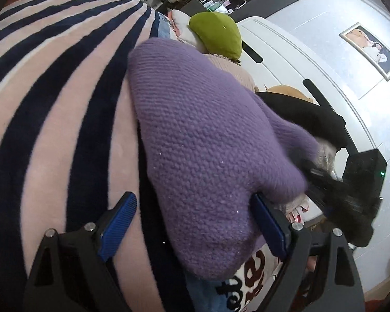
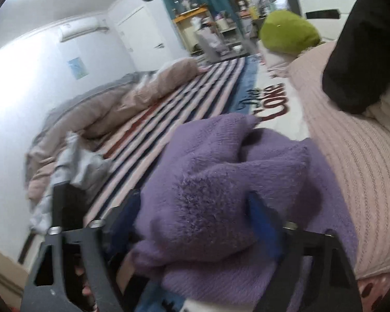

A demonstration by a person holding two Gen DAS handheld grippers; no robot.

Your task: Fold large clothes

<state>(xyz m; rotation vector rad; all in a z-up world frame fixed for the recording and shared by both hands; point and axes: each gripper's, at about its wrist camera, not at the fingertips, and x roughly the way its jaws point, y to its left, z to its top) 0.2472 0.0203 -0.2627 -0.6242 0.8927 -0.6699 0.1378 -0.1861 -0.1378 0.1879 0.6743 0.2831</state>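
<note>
A purple knit sweater (image 1: 208,143) lies bunched on a bed's striped blanket (image 1: 52,104). The left tool (image 1: 195,231) is spread wide, pads clear. The right tool (image 2: 195,223) straddles a fold; grip unclear. Likely mid-fold; next, release and flatten.

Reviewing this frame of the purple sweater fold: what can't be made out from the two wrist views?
- Right wrist view: whether the right gripper pinches the purple sweater; motion blur and bunched knit cover its fingers.
- Left wrist view: the sweater's near edge is cut off by the frame bottom, between the wide-open fingers of the left gripper.
- Both views: the sweater's overall fold state; only part shows.
- Left wrist view: the black garment is partly hidden behind the sweater.
</note>
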